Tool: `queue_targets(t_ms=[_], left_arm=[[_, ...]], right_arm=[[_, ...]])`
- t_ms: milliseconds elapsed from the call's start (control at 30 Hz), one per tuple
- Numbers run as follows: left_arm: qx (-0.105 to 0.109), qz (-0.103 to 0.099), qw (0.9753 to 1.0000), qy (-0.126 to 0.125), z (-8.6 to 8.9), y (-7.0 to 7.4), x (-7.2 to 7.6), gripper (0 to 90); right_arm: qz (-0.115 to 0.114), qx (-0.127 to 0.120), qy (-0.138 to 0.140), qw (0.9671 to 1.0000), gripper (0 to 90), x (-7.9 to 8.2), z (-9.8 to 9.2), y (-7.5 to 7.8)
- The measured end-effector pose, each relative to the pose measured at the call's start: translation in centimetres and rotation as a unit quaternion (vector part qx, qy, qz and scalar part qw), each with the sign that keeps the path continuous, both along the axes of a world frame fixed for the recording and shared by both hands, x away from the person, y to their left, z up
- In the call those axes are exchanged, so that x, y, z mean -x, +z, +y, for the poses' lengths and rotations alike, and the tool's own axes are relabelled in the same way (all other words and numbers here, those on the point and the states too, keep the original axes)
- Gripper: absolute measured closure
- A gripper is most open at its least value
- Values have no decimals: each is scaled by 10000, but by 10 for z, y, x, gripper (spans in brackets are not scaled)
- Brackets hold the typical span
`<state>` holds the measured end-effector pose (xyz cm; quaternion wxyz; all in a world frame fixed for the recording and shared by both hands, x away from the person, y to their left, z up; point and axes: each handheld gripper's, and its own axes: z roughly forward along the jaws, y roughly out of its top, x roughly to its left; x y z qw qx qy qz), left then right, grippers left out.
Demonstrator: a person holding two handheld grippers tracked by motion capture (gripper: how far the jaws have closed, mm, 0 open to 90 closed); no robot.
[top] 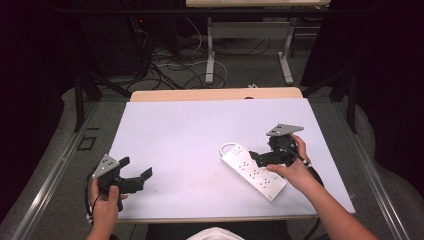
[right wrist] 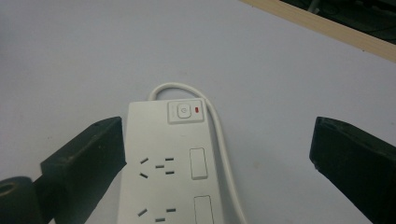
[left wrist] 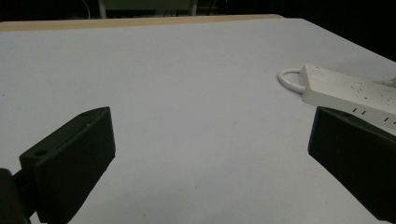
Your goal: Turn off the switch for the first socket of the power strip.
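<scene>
At the left of the high view, the left gripper [top: 134, 176] is held low over the near left part of the white table surface [top: 190, 130], its jaws spread wide and holding nothing. Its own view confirms bare tabletop between the jaws, with the power strip [left wrist: 345, 91] well off to one side. This reads as a parked, waiting posture.

Toward the right, the white power strip [top: 253, 171] lies flat and diagonal on the table, its cord looped at the far end beside the switch [right wrist: 185, 112].

The right gripper [top: 262, 159] hovers directly over the strip, jaws wide apart and gripping nothing. In its own view the jaws straddle the switch end, which suggests an approach to grasp the strip or press the switch; contact cannot be confirmed.
</scene>
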<state>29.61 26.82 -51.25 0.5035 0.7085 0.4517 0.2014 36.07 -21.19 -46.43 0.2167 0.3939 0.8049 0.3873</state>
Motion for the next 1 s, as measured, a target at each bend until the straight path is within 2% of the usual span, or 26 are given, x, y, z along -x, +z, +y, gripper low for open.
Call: queue_targets(t_ms=[267,367,400,633,867,1000], left_arm=[[-21,13,10000,-10,0,0,0,5],[-9,13,10000,-7,0,0,0,5],[-18,22,10000,-13,0,0,0,5],[-13,20,10000,-13,0,0,0,5],[-17,25,10000,-17,0,0,0,5],[-14,22,10000,-17,0,0,0,5]], right_arm=[[65,-34,1,10000,28,-7,6,-2],[150,-11,46,9999,29,-9,9,-2],[109,-3,98,9999,29,-10,10,-3],[305,59,67,9995,35,-16,17,-6],[462,244,19,9986,77,-22,25,-11],[560,411,-72,9976,152,-24,29,-13]])
